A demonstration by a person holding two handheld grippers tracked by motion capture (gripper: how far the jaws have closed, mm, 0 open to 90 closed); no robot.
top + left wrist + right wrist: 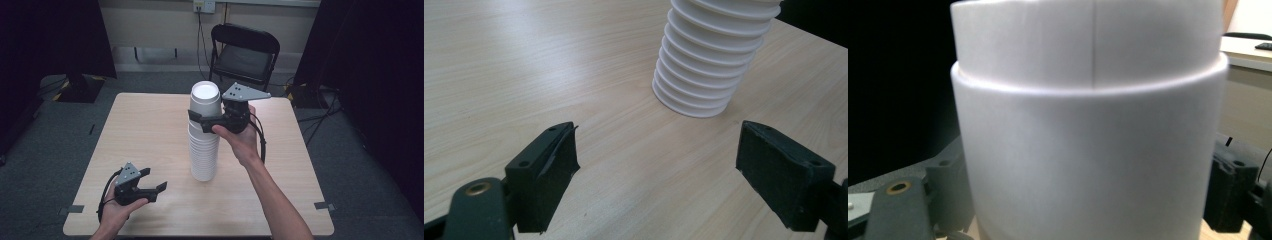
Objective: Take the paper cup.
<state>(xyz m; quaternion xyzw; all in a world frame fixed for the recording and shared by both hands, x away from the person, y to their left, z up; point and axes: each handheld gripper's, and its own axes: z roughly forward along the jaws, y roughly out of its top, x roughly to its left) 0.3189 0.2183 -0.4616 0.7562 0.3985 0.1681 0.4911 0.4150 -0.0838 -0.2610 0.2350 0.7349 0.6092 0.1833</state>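
Observation:
A tall stack of white foam cups [204, 150] stands upside down near the middle of the pale wooden table [145, 125]. My right gripper [201, 118] reaches in from the right at the upper part of the stack. Its jaws sit on either side of the top cup [205, 97], pads against its wall [1088, 150]. My left gripper [156, 179] rests low near the table's front left, held in a hand, open with nothing between its fingers. From the left gripper view, the stack's base [704, 75] stands ahead and to the right of the open jaws.
A black folding chair [245, 52] stands behind the table's far edge. Dark screens flank the table on both sides. Grey carpet surrounds it, with cables on the floor at the right. The table's edges lie close to both forearms.

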